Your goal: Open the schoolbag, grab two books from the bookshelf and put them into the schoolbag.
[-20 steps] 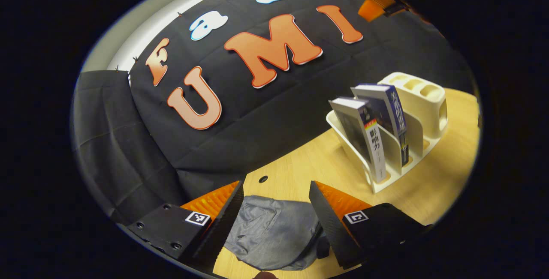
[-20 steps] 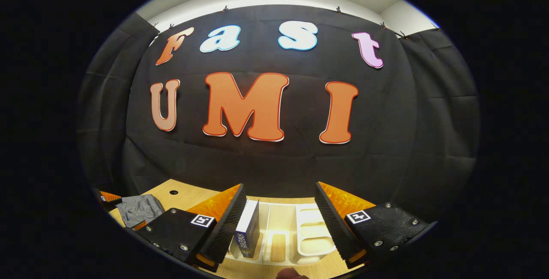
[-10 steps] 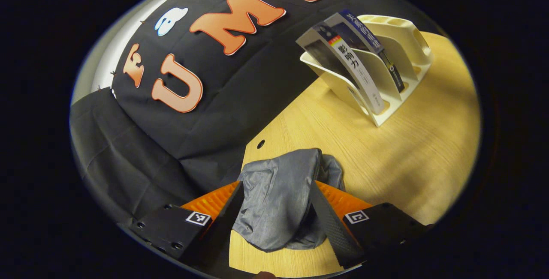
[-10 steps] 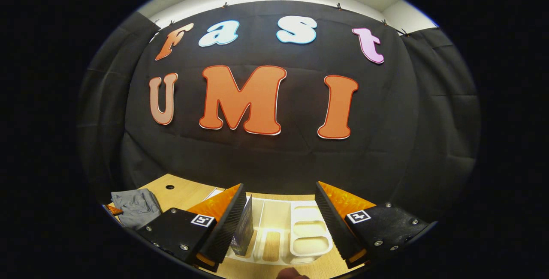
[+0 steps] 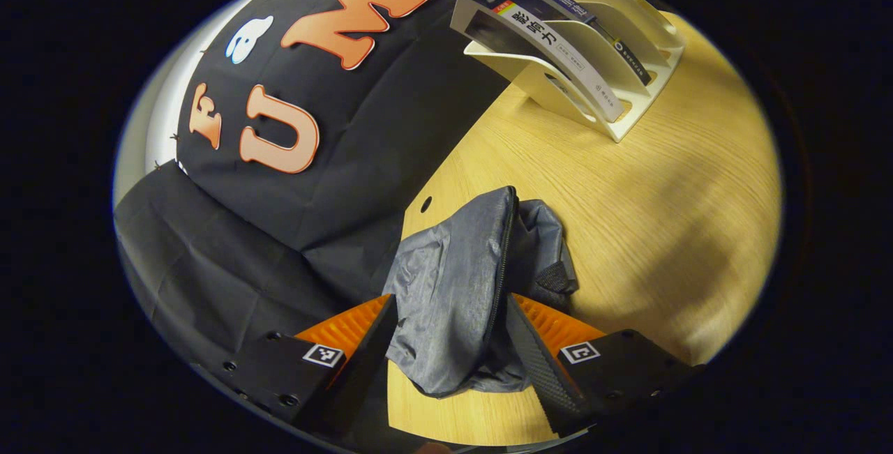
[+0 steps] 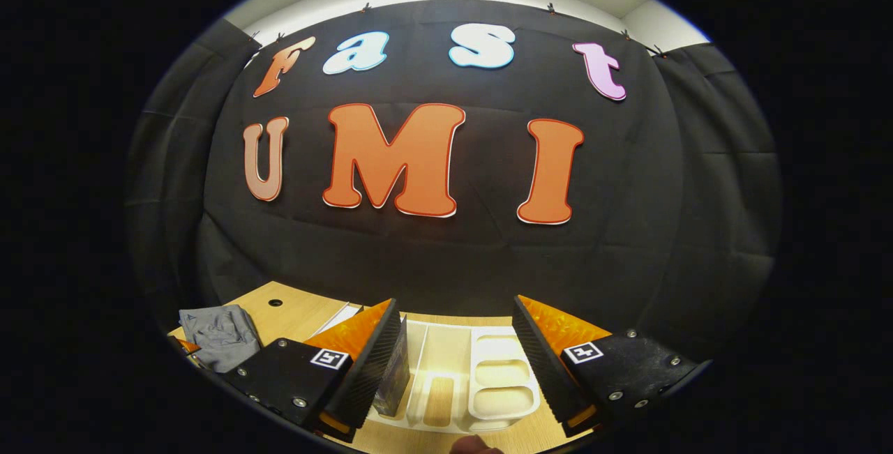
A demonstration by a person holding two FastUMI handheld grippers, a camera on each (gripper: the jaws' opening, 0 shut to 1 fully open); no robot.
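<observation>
A pale wooden table (image 5: 670,189) meets black cloth (booth wall). The crumpled grey fabric schoolbag (image 5: 453,286) runs lengthwise away between the left gripper's (image 5: 446,349) spread jaws; the right gripper (image 6: 457,363) hovers, jaws apart, above a cream plastic bookshelf (image 6: 488,384).

Left gripper view: close above schoolbag (image 5: 460,286), tilted. Right gripper view: above bookshelf (image 6: 481,377), facing wall. Both share each.
</observation>
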